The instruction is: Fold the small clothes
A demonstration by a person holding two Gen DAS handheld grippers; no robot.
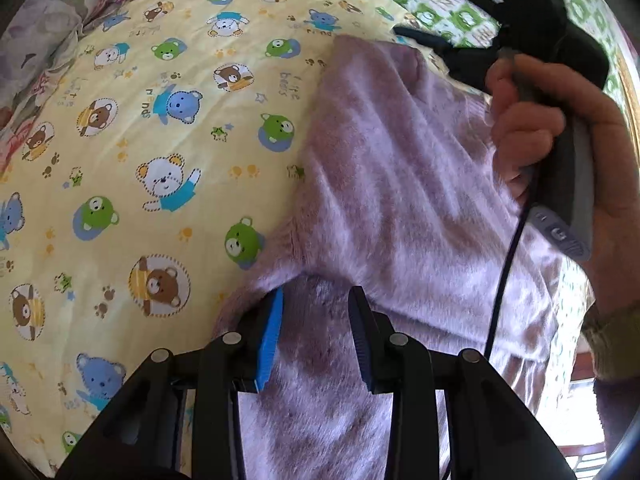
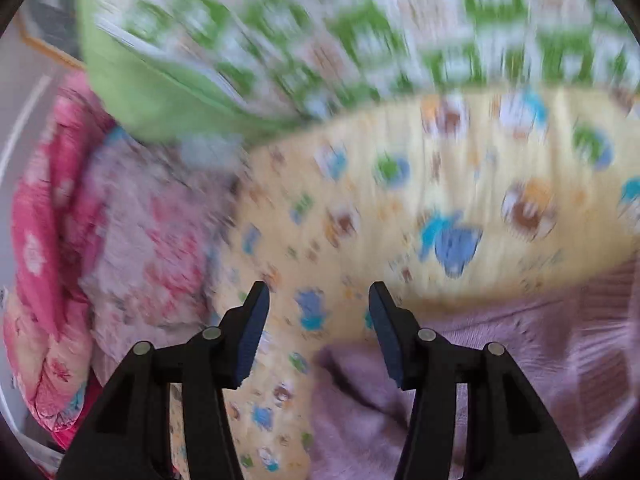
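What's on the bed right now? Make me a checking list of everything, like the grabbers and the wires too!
Surface: yellow bear-print sheet, covering the bed.
Job's things: lilac fuzzy garment lying on the sheet, partly spread; its edges look uneven.
Clutter: floral quilt bunched at the sheet's edge; green checked bedding and pink bedding beyond, blurred.
Grippers: left gripper open, fingers over the garment, not clamping it. Right gripper open, above the sheet beside the garment's edge; the person's right hand holds its handle.
Cables: black cable hanging from the right handle across the garment.
Surroundings: a wooden strip past the green bedding; the rest is too blurred.
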